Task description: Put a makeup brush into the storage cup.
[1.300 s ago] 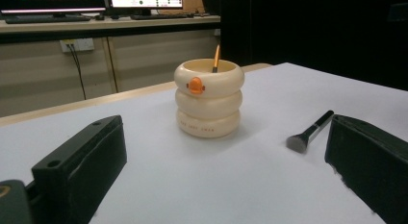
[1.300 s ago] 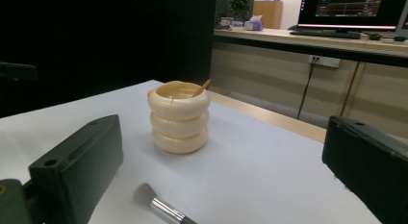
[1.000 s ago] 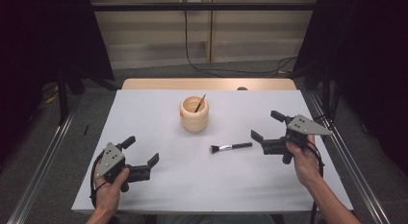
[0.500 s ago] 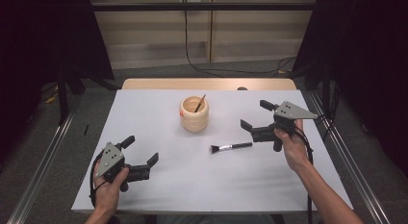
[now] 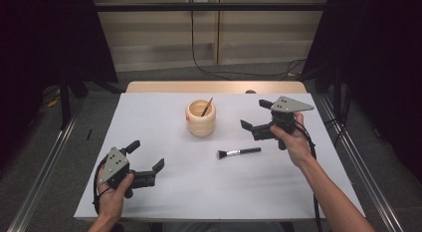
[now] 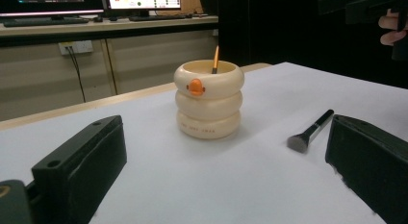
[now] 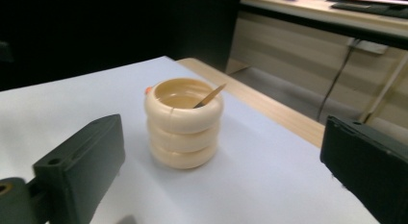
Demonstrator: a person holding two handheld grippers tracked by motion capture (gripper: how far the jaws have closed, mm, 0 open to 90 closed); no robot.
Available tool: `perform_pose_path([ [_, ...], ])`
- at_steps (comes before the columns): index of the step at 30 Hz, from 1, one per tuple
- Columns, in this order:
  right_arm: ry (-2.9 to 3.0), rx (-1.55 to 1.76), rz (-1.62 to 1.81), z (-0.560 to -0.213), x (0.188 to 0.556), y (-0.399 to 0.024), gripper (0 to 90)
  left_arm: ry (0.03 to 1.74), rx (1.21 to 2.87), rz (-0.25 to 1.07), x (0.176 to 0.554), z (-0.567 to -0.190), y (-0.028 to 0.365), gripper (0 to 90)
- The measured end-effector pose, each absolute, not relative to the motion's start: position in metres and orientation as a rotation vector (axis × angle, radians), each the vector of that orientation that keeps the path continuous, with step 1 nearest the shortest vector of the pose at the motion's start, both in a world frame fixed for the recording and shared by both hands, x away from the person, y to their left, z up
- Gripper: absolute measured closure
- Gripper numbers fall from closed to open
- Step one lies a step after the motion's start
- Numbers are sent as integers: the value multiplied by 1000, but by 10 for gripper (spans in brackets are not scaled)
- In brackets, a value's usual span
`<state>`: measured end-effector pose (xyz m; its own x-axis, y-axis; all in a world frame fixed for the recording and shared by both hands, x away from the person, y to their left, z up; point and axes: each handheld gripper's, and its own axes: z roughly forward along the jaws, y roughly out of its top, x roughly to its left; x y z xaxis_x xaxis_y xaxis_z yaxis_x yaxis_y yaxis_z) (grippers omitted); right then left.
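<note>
- Brush [image 5: 239, 153] lies flat on the white table [image 5: 164, 122], bristles toward the person's left, just in front of the cream holder [image 5: 201, 118] and apart from it.
- Right gripper [image 5: 253, 116] hangs above the table beyond the brush's handle end, jaws spread wide with nothing between them; its own view looks at the holder.
- Left gripper [image 5: 147, 156] sits low near the front left edge, well apart from the brush, jaws also spread and bare.
- Holder, 3 stacked rings, stands upright with 1 thin stick [image 6: 215, 60] leaning inside.
</note>
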<state>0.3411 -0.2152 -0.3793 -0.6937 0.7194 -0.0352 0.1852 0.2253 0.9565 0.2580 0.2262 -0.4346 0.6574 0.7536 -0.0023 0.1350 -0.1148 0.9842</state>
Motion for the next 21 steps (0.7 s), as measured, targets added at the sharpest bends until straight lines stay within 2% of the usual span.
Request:
perform_pose_path([
  [21,2470,832,1252,-382,361,-205,19,756,1625,612,260,-436,228,10],
])
